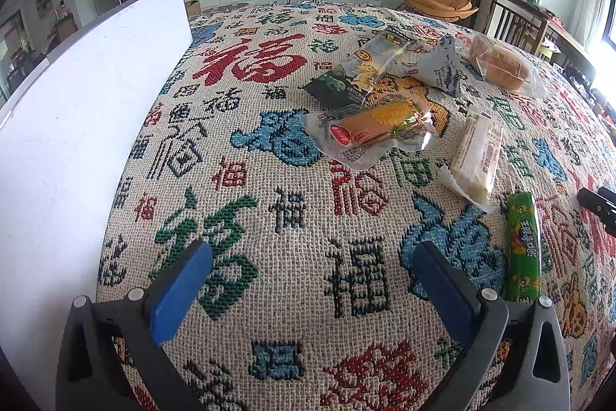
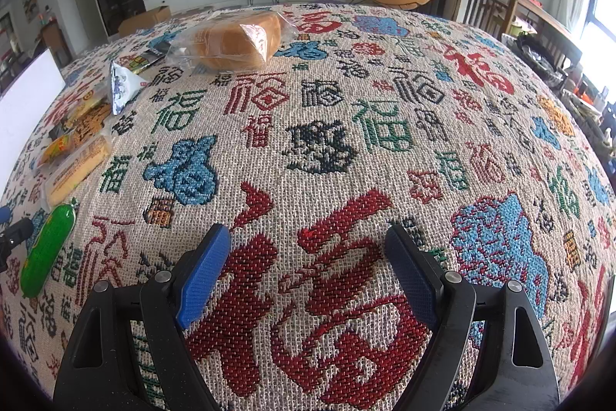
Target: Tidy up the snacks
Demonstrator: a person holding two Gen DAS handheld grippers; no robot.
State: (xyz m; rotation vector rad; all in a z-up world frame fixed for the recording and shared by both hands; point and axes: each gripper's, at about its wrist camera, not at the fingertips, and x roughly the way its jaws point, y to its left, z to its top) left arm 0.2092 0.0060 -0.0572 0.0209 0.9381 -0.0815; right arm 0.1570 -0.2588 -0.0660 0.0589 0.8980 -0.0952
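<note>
Left claw (image 1: 312,257) and right claw (image 2: 308,237): black frames, blue ribbed pads, silver screws

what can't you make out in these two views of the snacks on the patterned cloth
- White flat board, left wrist view: cut off by the left edge, so its extent and purpose are unclear.
- Dark green-printed snack packet, left wrist view: partly covered by a clear-wrapped snack.
- Green sausage stick, left wrist view: lower end hidden behind the gripper.
- Clear-bagged bread loaf, right wrist view: label unreadable through glare.

Daylight was bright and even, entering from a blown-out window (image 2: 600,26) at three o'clock. Shadows were faint. Both fisheye views bulged strongly, with dark vignetted corners; focus stayed sharp, and plastic wrappers (image 1: 385,130) showed slight glare.
</note>
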